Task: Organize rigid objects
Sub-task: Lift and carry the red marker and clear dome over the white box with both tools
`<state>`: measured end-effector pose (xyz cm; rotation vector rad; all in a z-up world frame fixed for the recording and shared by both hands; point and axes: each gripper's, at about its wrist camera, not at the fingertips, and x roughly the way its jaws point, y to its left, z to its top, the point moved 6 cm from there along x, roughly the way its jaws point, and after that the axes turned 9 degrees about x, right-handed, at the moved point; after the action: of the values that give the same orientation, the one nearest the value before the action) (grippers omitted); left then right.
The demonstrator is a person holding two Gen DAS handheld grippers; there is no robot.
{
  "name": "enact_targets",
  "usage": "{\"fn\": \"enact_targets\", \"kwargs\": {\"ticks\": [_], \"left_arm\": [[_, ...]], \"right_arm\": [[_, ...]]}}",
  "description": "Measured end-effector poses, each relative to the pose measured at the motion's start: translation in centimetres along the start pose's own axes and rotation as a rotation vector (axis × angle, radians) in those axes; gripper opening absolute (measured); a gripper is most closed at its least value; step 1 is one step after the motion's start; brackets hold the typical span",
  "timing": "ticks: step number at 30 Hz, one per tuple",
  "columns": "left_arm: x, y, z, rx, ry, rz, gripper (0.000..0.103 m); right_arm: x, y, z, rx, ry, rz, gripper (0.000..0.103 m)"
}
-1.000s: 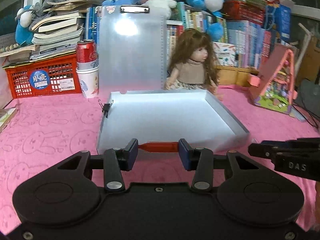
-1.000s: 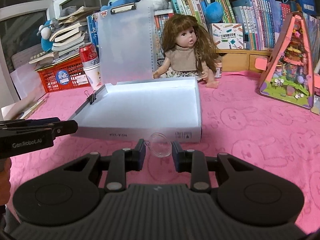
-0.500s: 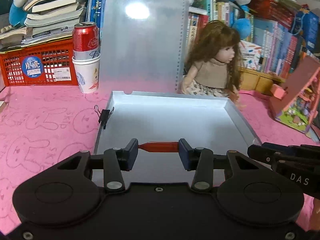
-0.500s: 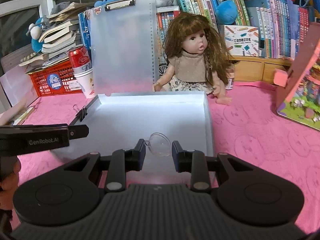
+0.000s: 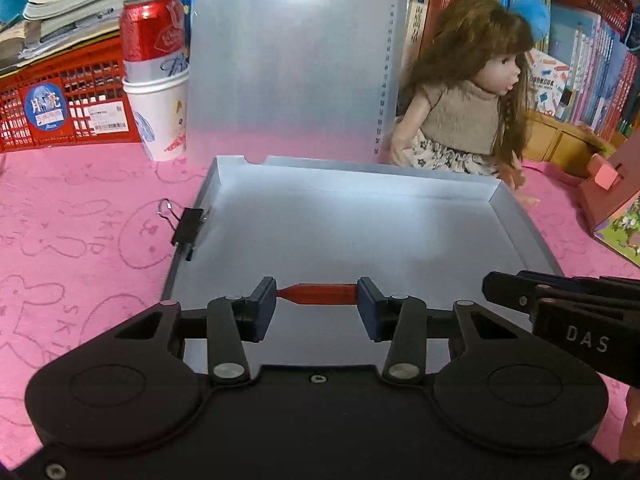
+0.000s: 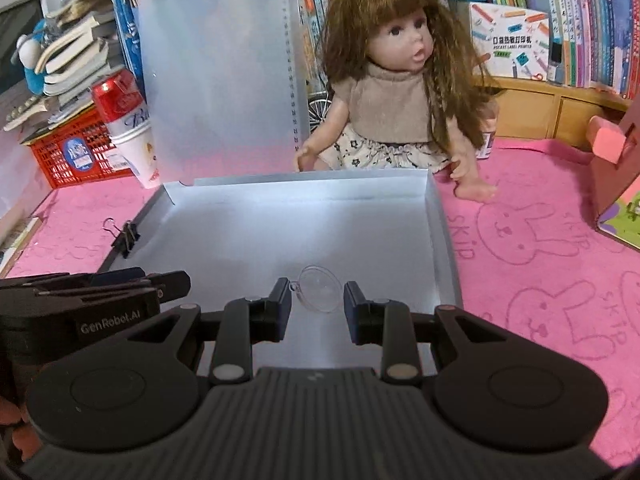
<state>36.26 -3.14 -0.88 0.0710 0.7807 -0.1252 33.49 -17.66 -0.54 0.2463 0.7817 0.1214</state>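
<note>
Both clamped: left gripper [image 5: 317, 295] on red rod [image 5: 317, 294], right gripper [image 6: 317, 299] on clear dome [image 6: 320, 289].

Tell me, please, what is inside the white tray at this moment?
Nothing lies on the visible floor of the white tray. The left gripper holds a red piece above it, the right gripper a clear round piece. Both grippers cover its near part.

Left wrist view: taken from low over the near edge of the shallow grey open cardboard box [image 5: 360, 236], faced toward its far edge and the long-haired brown doll [image 5: 460, 116]. Right wrist view: taken from close above the same near edge, further right, faced likewise. The box [image 6: 304, 228], doll [image 6: 392, 92] and black binder clip [image 6: 126, 236] are shared.
</note>
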Motion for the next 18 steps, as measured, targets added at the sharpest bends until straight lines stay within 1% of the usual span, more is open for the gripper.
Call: {"fn": "enact_targets", "kwargs": {"ticks": [10,18], "left_arm": [[1.8,-0.6,-0.6,0.007,0.029,0.003,0.042],[2.0,-0.7,-0.8,0.032,0.016,0.017,0.042]], "right_arm": [[2.1,-0.7,-0.3,0.025,0.027,-0.025,0.034],[2.6,-0.7,-0.5,0.014,0.037,-0.039,0.034]]}}
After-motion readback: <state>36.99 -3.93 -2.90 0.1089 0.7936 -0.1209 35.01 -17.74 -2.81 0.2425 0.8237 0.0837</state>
